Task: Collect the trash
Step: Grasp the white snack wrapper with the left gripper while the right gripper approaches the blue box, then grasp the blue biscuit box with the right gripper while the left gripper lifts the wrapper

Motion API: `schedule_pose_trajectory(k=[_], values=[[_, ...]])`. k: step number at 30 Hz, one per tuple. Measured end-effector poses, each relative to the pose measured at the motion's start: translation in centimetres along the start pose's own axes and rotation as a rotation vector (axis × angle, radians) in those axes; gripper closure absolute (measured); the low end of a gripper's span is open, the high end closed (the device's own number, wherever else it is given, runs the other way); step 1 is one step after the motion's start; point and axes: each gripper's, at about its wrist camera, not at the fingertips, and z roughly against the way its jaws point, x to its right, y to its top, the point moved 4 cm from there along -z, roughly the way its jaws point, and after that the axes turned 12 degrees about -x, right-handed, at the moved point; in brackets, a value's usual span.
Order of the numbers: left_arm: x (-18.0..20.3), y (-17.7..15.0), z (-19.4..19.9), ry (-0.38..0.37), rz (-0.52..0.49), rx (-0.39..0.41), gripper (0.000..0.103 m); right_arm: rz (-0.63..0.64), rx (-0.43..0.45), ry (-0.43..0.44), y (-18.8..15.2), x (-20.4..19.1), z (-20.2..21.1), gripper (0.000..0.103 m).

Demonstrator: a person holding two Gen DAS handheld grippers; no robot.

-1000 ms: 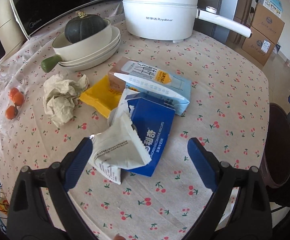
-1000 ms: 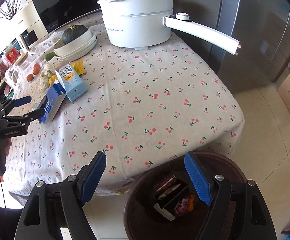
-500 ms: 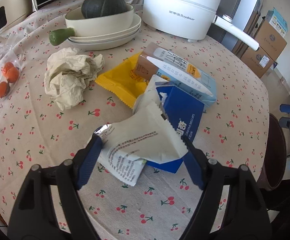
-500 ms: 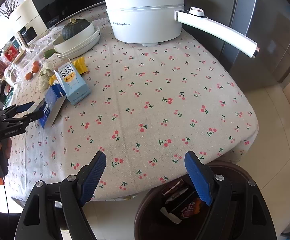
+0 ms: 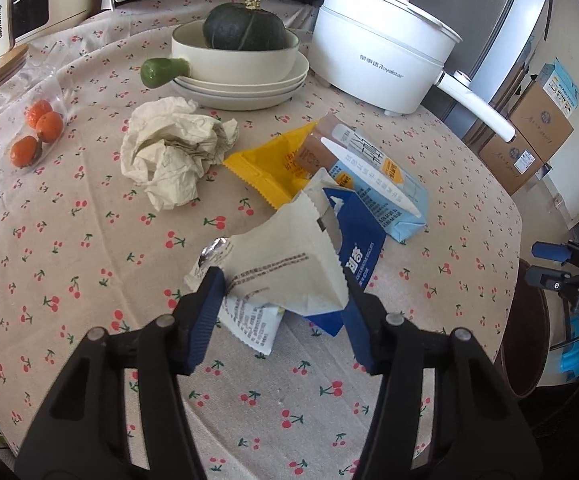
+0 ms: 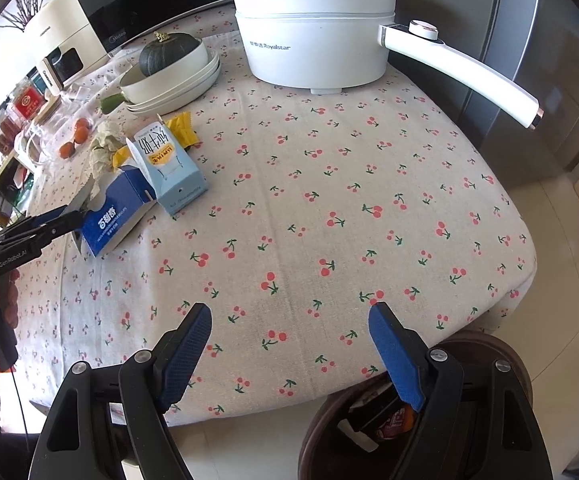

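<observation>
A white torn wrapper [image 5: 289,264] lies on the cherry-print tablecloth, leaning on a blue biscuit box [image 5: 359,240]. My left gripper [image 5: 282,282] straddles the wrapper, its jaws closing, with the pads at the wrapper's edges and not visibly squeezing it. Behind them lie a pale blue milk carton [image 5: 373,176], a yellow wrapper [image 5: 269,164] and a crumpled paper ball [image 5: 169,148]. My right gripper [image 6: 289,318] hangs open and empty over the table's near edge, just left of the brown trash bin [image 6: 485,344], which holds several pieces of rubbish. The right wrist view shows the left gripper [image 6: 67,216] at the box [image 6: 117,208].
At the back stand a white electric pot [image 6: 313,36] with a long handle [image 6: 469,68], a bowl with a dark green squash [image 5: 245,28] on stacked plates, and tangerines [image 5: 37,128] in a clear bag. Behind them stand a microwave, a fridge and cardboard boxes [image 5: 529,136].
My left gripper moved forward over the white wrapper and its jaws narrowed around it. My right gripper shifted from above the bin toward the table edge, still open.
</observation>
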Motion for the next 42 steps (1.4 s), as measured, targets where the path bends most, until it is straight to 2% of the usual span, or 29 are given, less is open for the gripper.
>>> schedule_pose_trajectory(k=[3,5,6,7,10,16,24,28,32,35,39,40,41,42], values=[[-0.7,-0.5,0.8,0.054,0.028,-0.003,0.055,0.010,0.009,0.023,0.4,-1.7,0.1,0.020],[-1.7,-1.0,1.2,0.089,0.068,-0.010,0.070,0.023,0.014,0.034,0.7,-3.0,0.0,0.019],[-2.3,-1.3,1.3,0.109,0.090,-0.019,0.084,0.029,0.016,0.037,0.8,-3.7,-0.1,0.019],[-3.0,-1.6,1.4,0.123,0.113,-0.022,0.088,0.035,0.017,0.041,0.9,-4.3,-0.3,0.019],[-5.0,-2.5,1.6,0.138,0.176,-0.015,0.088,0.037,0.012,0.065,1.0,-6.1,-1.0,0.018],[-7.6,-4.3,2.7,0.117,0.242,-0.023,0.089,0.019,-0.022,0.133,0.9,-9.3,-3.1,0.018],[-7.8,-5.4,6.6,0.139,0.263,0.048,0.089,0.014,-0.053,0.150,2.1,-12.3,-5.3,0.018],[-7.6,-5.6,7.5,0.130,0.288,0.075,0.089,-0.056,-0.040,0.232,4.0,-14.1,-5.8,0.017],[-7.8,-6.1,7.3,0.127,0.311,0.066,0.089,-0.176,-0.045,0.297,6.1,-15.6,-7.3,0.016],[-7.7,-6.2,7.0,0.152,0.297,0.054,0.089,-0.234,-0.037,0.277,7.4,-16.3,-8.4,0.016],[-7.6,-6.4,7.0,0.165,0.283,0.050,0.089,-0.252,-0.025,0.237,8.4,-17.0,-9.4,0.016],[-7.6,-6.4,7.1,0.166,0.280,0.049,0.089,-0.247,-0.023,0.220,8.4,-17.2,-9.4,0.020],[-7.6,-6.4,7.1,0.165,0.278,0.049,0.089,-0.238,-0.020,0.205,8.4,-17.3,-9.4,0.033],[-7.5,-6.5,7.1,0.164,0.277,0.050,0.089,-0.223,-0.022,0.194,8.4,-17.4,-9.3,0.041]])
